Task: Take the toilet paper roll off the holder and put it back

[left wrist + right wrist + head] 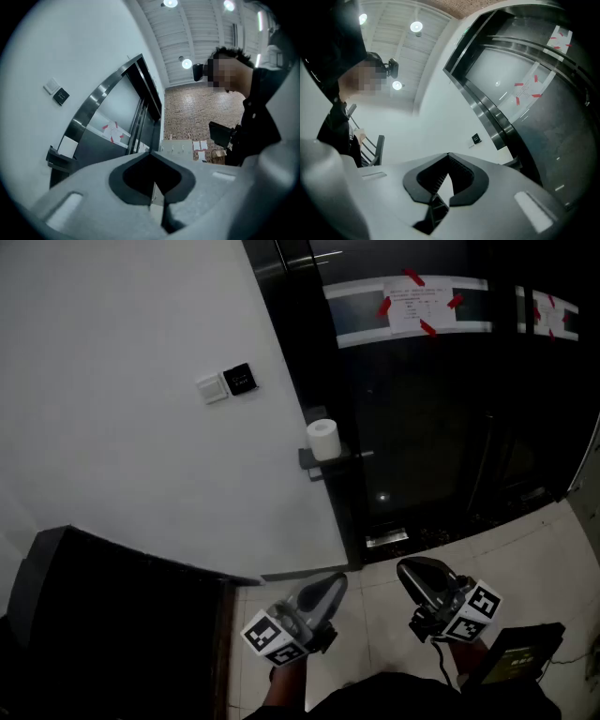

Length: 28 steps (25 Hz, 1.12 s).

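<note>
While both grippers hang low over the tiled floor (548,549), the toilet paper roll (324,439) stands upright on its dark holder (319,463), fixed where the white wall (141,456) meets the black glass door (441,418). It is well apart from both tools. The left gripper (338,580) has its jaws pressed together with nothing between them. The right gripper (405,568) is likewise fully closed and empty. Two switch plates (227,382) sit on the wall above and left of the roll. A paper notice (415,305), taped in red, hangs on the door.
</note>
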Tool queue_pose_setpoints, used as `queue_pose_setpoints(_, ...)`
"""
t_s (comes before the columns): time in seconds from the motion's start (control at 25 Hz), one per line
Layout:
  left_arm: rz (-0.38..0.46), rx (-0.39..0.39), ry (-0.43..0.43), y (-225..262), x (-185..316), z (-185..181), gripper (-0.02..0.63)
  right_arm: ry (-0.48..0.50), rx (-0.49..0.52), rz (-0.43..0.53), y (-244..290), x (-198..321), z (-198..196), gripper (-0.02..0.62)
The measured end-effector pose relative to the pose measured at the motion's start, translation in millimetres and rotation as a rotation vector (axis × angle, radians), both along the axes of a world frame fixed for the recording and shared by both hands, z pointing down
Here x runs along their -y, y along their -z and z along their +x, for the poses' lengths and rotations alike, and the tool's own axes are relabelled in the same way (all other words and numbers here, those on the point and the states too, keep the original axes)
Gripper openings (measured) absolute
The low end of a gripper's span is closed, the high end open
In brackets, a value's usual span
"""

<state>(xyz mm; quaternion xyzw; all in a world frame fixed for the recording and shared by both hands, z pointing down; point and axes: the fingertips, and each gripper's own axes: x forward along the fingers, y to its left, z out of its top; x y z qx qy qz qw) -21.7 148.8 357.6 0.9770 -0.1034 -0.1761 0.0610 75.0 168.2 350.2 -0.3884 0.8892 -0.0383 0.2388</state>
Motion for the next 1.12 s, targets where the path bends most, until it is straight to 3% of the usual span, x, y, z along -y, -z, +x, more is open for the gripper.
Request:
queue_pose_setpoints(0.76, -0.004, 0.016, 0.061, -3.4, 10.6, 60.9, 0.0, 0.031, -0.02, -0.029, -12.9, 15.2, 66.1, 0.002)
queue_pose_setpoints(1.12, -0.01, 0.021, 0.072, -4.4, 31.7, 68.2, 0.0, 0.042, -0.025, -0.036, -13.4, 35.4, 73.7, 0.002)
